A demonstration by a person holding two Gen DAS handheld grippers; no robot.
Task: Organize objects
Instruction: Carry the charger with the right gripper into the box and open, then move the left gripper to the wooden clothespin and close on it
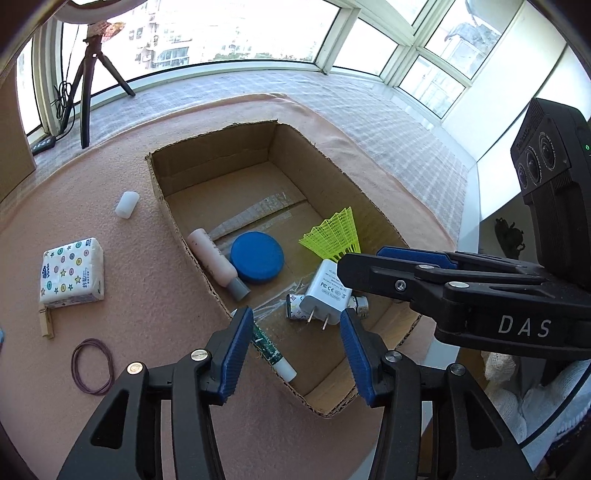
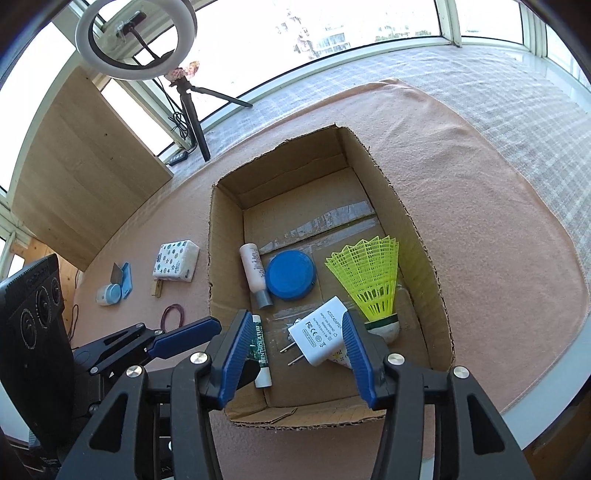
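Big sunny windows (image 1: 236, 33) run behind a worktop (image 2: 480, 206) covered with a soft pink cloth. On the far left of the cloth, in the right wrist view, sit a small white and blue pot (image 2: 109, 294) and a blue case (image 2: 126, 279) just beside it. Next comes a white tissue pack (image 1: 72, 272) with stars on it, with a wooden peg (image 1: 46, 322) touching its near corner. A brown hair band (image 1: 92, 366) lies nearer, and a little white cap (image 1: 126, 205) lies close to the box. In the middle stands an open cardboard box (image 1: 236, 155). Inside it, from left to right, are a lip balm stick (image 2: 261, 350), a pink bottle (image 1: 216, 258) with a grey cap, a round blue lid (image 1: 257, 257) touching the bottle, a white plug (image 1: 327, 292) resting on some small wrapped things, and a yellow shuttlecock (image 2: 371, 280) leaning by the right wall. The left tongs (image 1: 295, 347) hang over the near left part of the box, about half open, and hold nothing. The right tongs (image 2: 295, 350) hang over the near part of the box too, also about half open, with the plug below the gap but not gripped.
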